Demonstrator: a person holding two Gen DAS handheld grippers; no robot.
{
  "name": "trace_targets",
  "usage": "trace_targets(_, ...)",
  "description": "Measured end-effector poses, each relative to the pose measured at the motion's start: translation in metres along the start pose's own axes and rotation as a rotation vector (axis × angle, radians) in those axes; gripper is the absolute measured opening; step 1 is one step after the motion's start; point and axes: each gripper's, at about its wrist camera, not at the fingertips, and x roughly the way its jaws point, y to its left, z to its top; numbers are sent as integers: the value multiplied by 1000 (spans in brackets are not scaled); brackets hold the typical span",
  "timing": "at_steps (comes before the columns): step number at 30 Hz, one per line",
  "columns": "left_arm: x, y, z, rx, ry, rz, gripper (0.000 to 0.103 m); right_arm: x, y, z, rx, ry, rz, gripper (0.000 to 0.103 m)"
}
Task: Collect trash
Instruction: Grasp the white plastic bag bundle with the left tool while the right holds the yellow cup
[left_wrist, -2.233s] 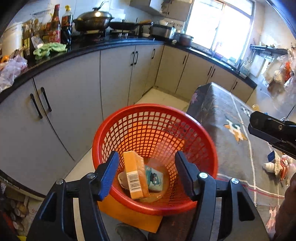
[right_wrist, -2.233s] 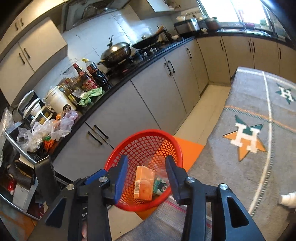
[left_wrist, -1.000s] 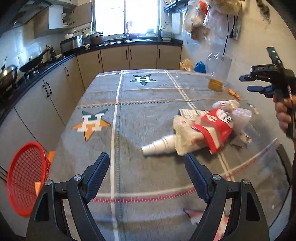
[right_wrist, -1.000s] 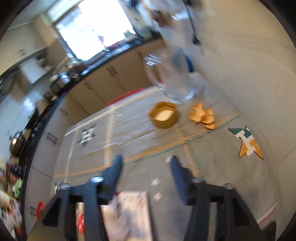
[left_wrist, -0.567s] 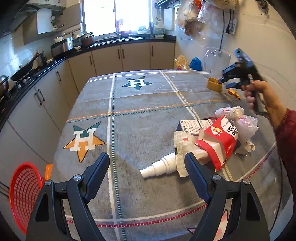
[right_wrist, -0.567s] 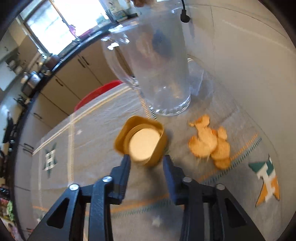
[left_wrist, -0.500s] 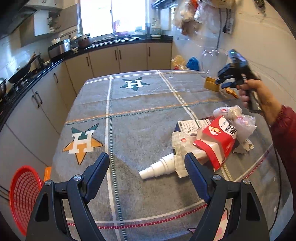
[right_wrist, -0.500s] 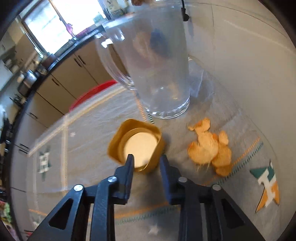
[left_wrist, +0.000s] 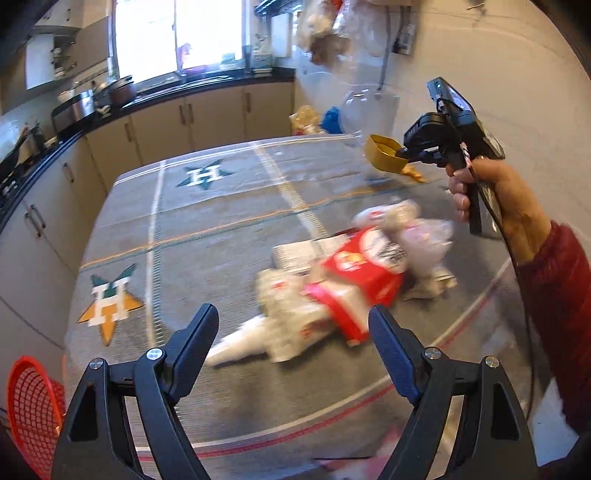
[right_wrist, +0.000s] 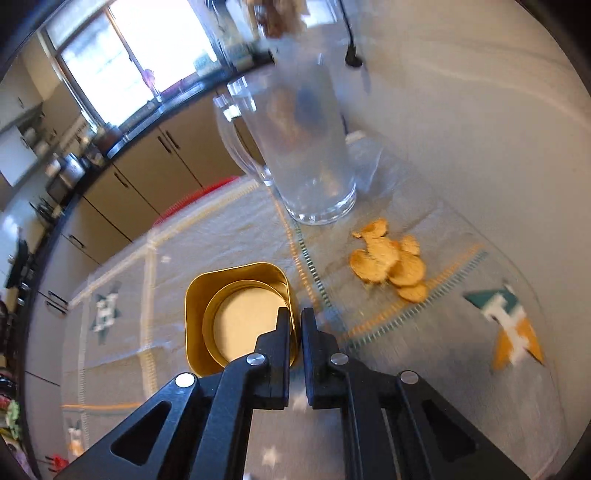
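My right gripper (right_wrist: 294, 322) is shut on the rim of a small gold tin (right_wrist: 236, 314), one finger inside it and one outside. In the left wrist view that gold tin (left_wrist: 382, 152) hangs tilted above the table's far right, pinched by the right gripper (left_wrist: 402, 154) in a person's hand (left_wrist: 495, 199). My left gripper (left_wrist: 291, 334) stands open above the near part of the table with nothing between its fingers. Just beyond it lies a trash heap: a red and white packet (left_wrist: 360, 273), crumpled white wrappers (left_wrist: 284, 317) and clear plastic (left_wrist: 424, 236).
A grey cloth with star marks covers the table (left_wrist: 207, 236). A glass mug (right_wrist: 299, 147) and several orange peel pieces (right_wrist: 388, 262) sit by the wall. A red mesh basket (left_wrist: 33, 410) stands on the floor at the lower left. Cabinets line the far counter.
The right gripper's fingers closed on the gold tin's rim and lifted it off the table. The left gripper drifted closer over the trash heap, still open.
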Motion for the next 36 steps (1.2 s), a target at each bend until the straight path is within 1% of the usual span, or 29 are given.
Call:
trace_targets(5,-1,-26,17,-20,-14,-87,82,-79,-5,-25,-5,-132,29,7)
trace_targets(9,9,-54,29,-12,-38,-103,82,-128,-19,-49,-2,-197,72,7)
trace_targets(12,17,-75,34,13,-37,-101,81,-150,-29,-68,3,-240,86,7)
trace_targets(14,23,-89,36,41,-41,-93,78,-156,-35,-79,10,-245,99,7)
trace_targets(17,35,-108,41,75,-42,-38,78,-163,-48,-95,18,-247,115,7)
trace_targets(19,44,-114,44,79,-32,3,73,-167,-56,-103,19,-248,123,7)
trace_targets(21,58,-119,47,71,-5,36,58,-172,-61,-111,12,-246,138,7)
trace_targets(22,63,-119,48,64,8,51,54,-174,-62,-114,8,-242,148,7)
trace_targets(23,69,-120,49,57,25,63,47,-174,-63,-116,3,-241,153,7)
trace_targets(24,74,-120,49,50,40,75,42,-173,-65,-118,-1,-241,155,7)
trace_targets(25,79,-121,49,47,51,95,41,-174,-66,-120,-5,-239,160,7)
trace_targets(27,85,-122,47,43,54,116,33,-176,-71,-125,-5,-237,170,7)
trace_targets(29,84,-119,47,24,43,120,27,-176,-75,-130,-13,-235,171,7)
trace_targets(30,82,-118,47,14,38,109,24,-176,-77,-132,-9,-229,179,7)
trace_targets(33,74,-113,45,-13,17,81,20,-176,-83,-137,-5,-222,196,7)
trace_targets(36,57,-113,40,-11,-21,61,20,-180,-83,-146,-14,-225,215,7)
